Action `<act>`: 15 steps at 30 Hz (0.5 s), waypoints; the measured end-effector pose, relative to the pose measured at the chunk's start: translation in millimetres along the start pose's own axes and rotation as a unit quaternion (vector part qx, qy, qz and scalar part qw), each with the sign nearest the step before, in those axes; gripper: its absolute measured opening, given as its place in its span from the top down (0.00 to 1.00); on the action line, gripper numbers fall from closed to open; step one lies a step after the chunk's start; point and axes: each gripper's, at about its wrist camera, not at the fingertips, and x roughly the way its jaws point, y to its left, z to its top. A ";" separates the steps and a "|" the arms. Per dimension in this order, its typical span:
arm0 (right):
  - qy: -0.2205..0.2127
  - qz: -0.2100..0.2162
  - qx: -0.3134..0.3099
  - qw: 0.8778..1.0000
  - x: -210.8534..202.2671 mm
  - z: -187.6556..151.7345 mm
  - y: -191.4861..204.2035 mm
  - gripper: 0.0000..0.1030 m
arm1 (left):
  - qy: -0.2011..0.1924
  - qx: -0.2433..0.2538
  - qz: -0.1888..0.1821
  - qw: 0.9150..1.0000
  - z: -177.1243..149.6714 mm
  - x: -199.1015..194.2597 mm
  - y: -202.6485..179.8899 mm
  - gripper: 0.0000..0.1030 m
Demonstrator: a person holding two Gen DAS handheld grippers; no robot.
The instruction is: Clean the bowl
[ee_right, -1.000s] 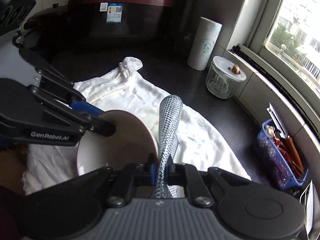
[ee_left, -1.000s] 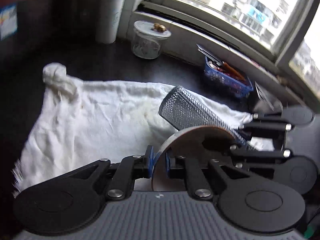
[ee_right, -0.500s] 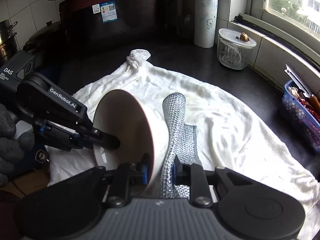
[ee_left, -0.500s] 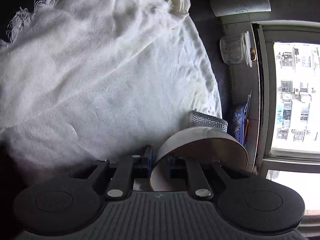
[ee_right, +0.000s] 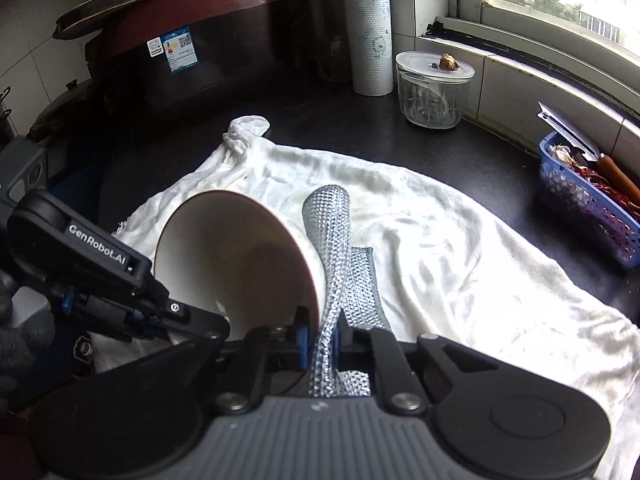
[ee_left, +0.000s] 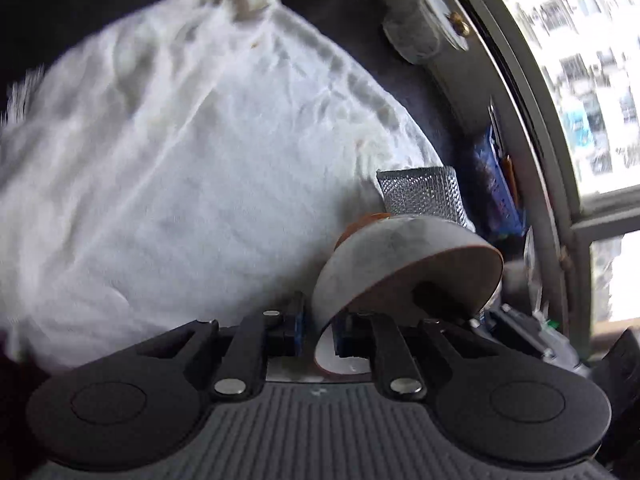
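A bowl (ee_right: 240, 256), white inside with a reddish-brown rim, is tipped on its side over the white towel (ee_right: 460, 248). My left gripper (ee_right: 218, 322) is shut on its rim, one finger inside and one outside; in the left wrist view the left gripper (ee_left: 318, 328) clamps the bowl (ee_left: 400, 248) seen from its grey outside. My right gripper (ee_right: 320, 336) has its jaws closing on a silver mesh scrubbing cloth (ee_right: 330, 232), which is pinched between the pads. The cloth lies against the bowl's outer wall. The mesh cloth (ee_left: 424, 196) shows behind the bowl.
On the dark counter stand a paper towel roll (ee_right: 370, 44), a lidded glass jar (ee_right: 434, 88) and a blue basket (ee_right: 588, 196) under the window sill. A dark red appliance (ee_right: 180, 40) fills the back left. A gloved hand (ee_right: 16, 332) holds the left gripper.
The bowl has been tipped from mouth-up onto its side and rolled, with the left gripper rolling too. The mesh cloth now lies along the bowl's outer wall instead of beside the rim.
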 end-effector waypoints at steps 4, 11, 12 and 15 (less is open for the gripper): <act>-0.011 -0.026 -0.043 0.999 -7.4 7.7 8.9 0.92 | -0.065 0.209 0.073 0.973 -1.1 -13.0 -45.1 0.87; -0.015 -0.063 -0.148 0.987 -13.4 16.8 32.7 0.90 | -0.115 0.368 0.118 0.915 -11.8 -10.7 -80.3 0.91; -0.014 -0.065 -0.154 0.986 -13.1 16.9 33.9 0.90 | -0.110 0.342 0.103 0.927 -7.4 -12.6 -75.8 0.91; -0.011 -0.061 -0.148 0.987 -12.2 16.8 30.0 0.90 | -0.098 0.248 0.053 0.962 3.4 -20.0 -56.7 0.89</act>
